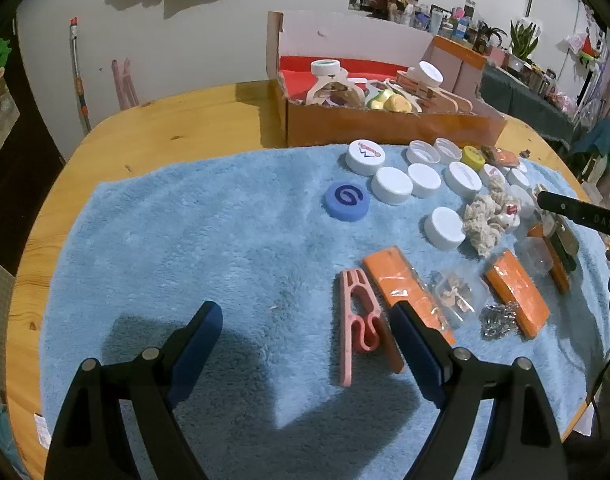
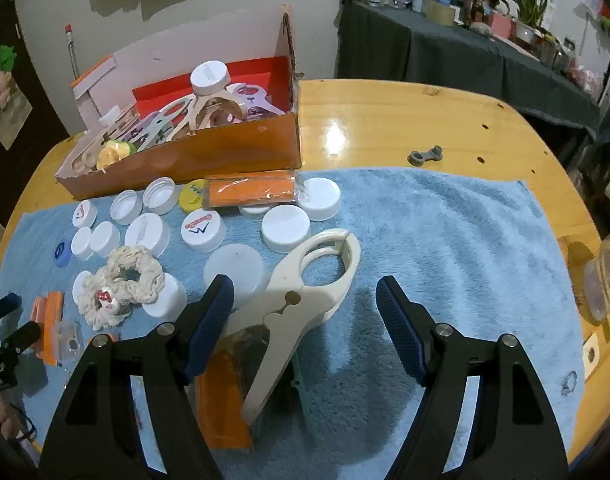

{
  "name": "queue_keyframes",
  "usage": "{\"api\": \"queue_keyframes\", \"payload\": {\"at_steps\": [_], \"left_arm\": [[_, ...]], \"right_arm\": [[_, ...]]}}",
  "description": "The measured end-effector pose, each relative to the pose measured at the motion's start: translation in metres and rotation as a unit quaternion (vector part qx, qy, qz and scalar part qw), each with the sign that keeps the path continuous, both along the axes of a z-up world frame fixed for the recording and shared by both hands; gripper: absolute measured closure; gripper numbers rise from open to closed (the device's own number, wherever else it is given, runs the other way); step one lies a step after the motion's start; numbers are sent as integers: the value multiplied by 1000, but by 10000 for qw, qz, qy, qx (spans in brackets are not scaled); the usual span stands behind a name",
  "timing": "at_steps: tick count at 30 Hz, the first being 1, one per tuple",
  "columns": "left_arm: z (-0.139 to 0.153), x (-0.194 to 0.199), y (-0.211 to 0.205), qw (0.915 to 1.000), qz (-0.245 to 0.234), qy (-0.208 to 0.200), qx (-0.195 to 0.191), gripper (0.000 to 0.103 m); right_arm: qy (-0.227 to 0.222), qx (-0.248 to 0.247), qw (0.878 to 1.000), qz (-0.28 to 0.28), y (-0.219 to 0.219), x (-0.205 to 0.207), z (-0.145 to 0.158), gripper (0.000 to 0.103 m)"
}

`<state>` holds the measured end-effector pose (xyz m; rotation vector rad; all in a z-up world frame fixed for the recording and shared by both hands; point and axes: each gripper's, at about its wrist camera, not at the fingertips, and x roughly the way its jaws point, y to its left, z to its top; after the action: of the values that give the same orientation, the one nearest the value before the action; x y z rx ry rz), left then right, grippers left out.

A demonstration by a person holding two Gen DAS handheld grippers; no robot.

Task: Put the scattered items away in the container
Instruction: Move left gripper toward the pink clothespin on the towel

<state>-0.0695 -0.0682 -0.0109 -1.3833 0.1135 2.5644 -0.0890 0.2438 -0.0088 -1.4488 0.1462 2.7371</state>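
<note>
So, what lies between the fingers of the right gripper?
In the right wrist view, the open right gripper has a cream clothes peg between its fingers, lying on the blue towel.

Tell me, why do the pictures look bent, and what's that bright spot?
Left wrist view: fisheye curves the round wooden table; the open left gripper shadows the blue fluffy towel. Right wrist view: lamp glare on the wood.

Lived-in home: cluttered sideboard (image 2: pixel 465 40), houseplants (image 2: pixel 529 4).
</note>
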Motion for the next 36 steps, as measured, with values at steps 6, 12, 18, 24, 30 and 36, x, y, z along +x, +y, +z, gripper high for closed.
{"api": "queue_keyframes", "payload": {"at_steps": [6,12,18,24,30,36], "left_arm": [[-1,-2,-2,10000,-25,-46,3,15],[-3,-2,3,9999,-91,-83,-33,21],[-4,-3,7,9997,-176,-138,58,33],[-2,-1,9,9995,-242,-149,140,43],[-1,-1,9,9988,-330,-194,293,54],[2,-1,7,9985,-299,-220,402,58]], "right_arm": [[-22,16,10000,14,0,-2,-2,30],[-35,63,10000,37,-2,-4,-4,30],[-13,124,9999,44,-4,-4,-6,30],[22,182,9998,93,-5,-3,-5,30],[55,261,9995,166,-7,-3,-6,30],[72,253,9995,175,-7,-3,-5,31]]}}
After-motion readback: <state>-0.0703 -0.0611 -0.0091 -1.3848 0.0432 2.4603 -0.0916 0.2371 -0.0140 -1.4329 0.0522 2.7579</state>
